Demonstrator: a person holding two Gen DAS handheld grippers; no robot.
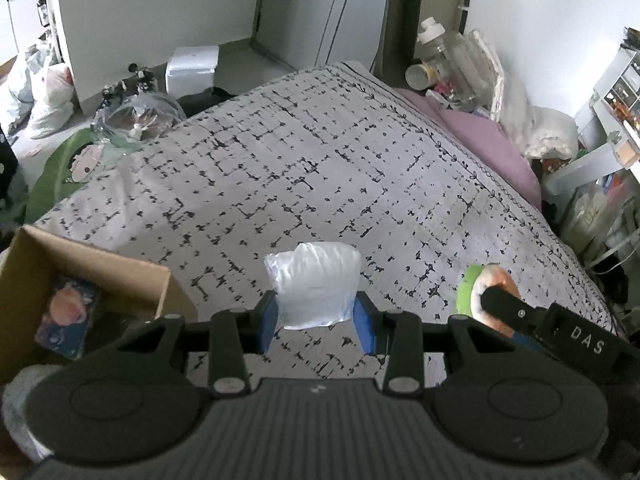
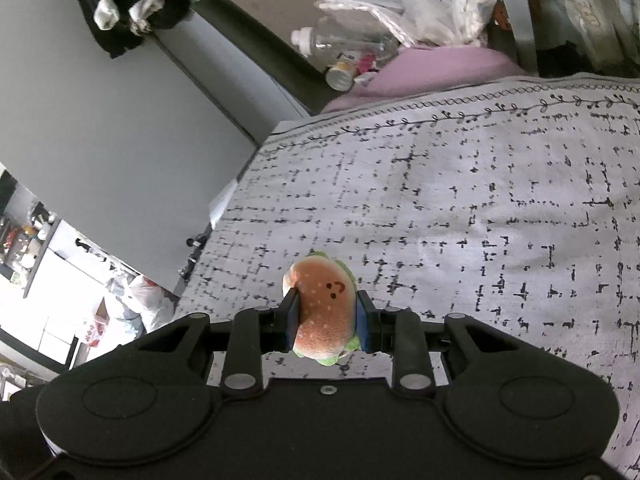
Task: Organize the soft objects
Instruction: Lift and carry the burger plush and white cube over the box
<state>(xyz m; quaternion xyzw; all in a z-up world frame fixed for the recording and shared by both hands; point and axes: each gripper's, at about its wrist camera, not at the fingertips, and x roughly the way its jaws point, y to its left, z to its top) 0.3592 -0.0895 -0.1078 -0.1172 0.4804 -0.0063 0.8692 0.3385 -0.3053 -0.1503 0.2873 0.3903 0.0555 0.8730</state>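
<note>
My left gripper (image 1: 318,316) is shut on a pale blue soft pouch (image 1: 316,286) and holds it above the patterned bedspread (image 1: 320,160). My right gripper (image 2: 326,320) is shut on a plush hamburger toy (image 2: 324,312) with a brown bun, a small face and green edges. The hamburger toy (image 1: 490,292) and one black finger of the right gripper also show at the lower right of the left wrist view. An open cardboard box (image 1: 86,276) stands at the lower left, just left of my left gripper, with a printed soft item (image 1: 68,316) inside.
A purple pillow (image 1: 488,140) lies at the bed's far right edge, with bottles and plastic bags (image 1: 452,68) behind it. Bags and a green plush (image 1: 60,168) lie left of the bed. Shelves (image 1: 616,120) stand at the right.
</note>
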